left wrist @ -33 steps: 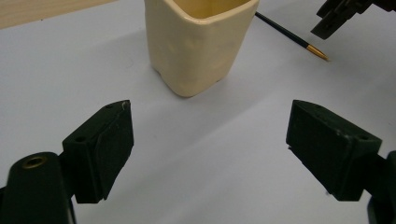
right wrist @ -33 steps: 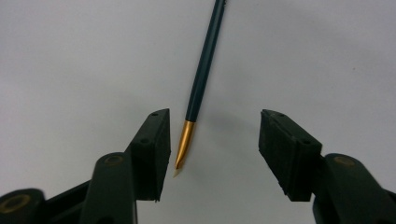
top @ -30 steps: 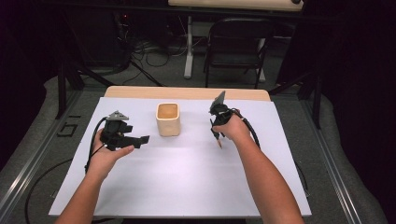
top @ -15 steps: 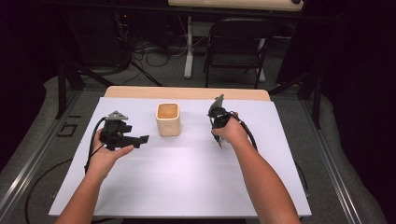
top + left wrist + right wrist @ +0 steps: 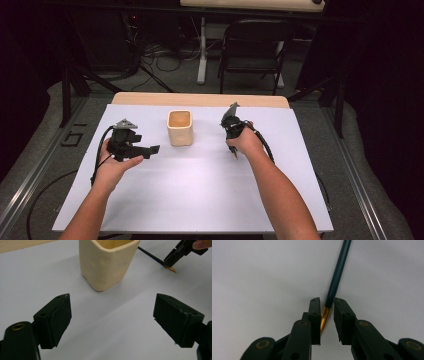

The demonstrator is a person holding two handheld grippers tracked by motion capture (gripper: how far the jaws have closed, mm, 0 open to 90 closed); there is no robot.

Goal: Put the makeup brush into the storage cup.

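A slim dark pen (image 5: 338, 272) with a gold tip lies on the white table (image 5: 200, 200) to the right of a cream square cup (image 5: 179, 127). My right gripper (image 5: 327, 315) points down at the pen's gold end. Its jaws have just been closing and now stand narrowly either side of that end. The left pad touches the gold part, and a thin gap shows at the right pad. My left gripper (image 5: 152, 150) rests left of the cup, open and with nothing between its jaws, aimed at the cup (image 5: 107, 262). The left gripper view also catches the pen (image 5: 152, 256) and the right gripper (image 5: 175, 257).
The white sheet leaves a wooden strip (image 5: 200, 99) uncovered at the table's far edge. A black folding chair (image 5: 255, 45) and floor cables (image 5: 165, 62) lie beyond the table. Each gripper trails a black cable across the sheet.
The right hand has sunk slightly toward the table. The left hand and the cup have not moved.
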